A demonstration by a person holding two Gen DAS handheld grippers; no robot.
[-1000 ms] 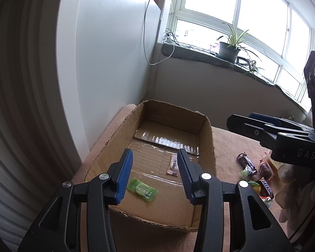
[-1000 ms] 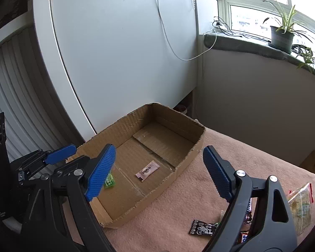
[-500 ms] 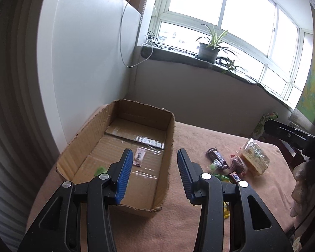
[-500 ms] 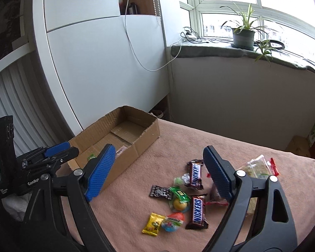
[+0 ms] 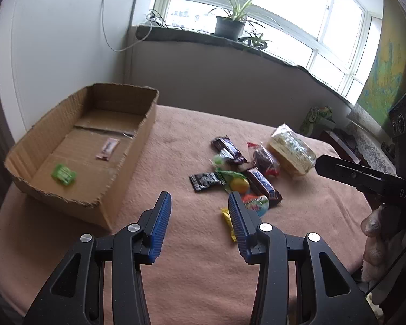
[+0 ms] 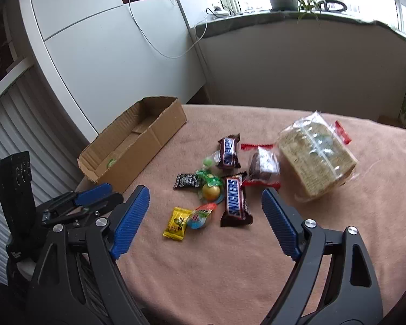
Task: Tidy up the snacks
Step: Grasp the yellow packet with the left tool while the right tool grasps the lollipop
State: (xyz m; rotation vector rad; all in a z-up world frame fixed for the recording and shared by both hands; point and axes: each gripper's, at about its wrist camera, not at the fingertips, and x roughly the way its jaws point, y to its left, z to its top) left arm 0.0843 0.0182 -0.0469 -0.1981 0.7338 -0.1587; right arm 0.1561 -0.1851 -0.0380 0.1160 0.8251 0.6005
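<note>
Snacks (image 6: 231, 187) lie right of the box (image 6: 138, 146).

black tool (image 5: 199, 223), blue ribbed pads (image 5: 159, 223), silver screws

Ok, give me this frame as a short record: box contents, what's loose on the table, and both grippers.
box: open cardboard, left on the table; holds a green candy and a pink sachet
loose pile: two Snickers bars, yellow candy, black packet, wrapped cake, cracker bag
left gripper: open, nothing between its jaws
right gripper: jaws closing, nothing gripped, above the pile
</note>
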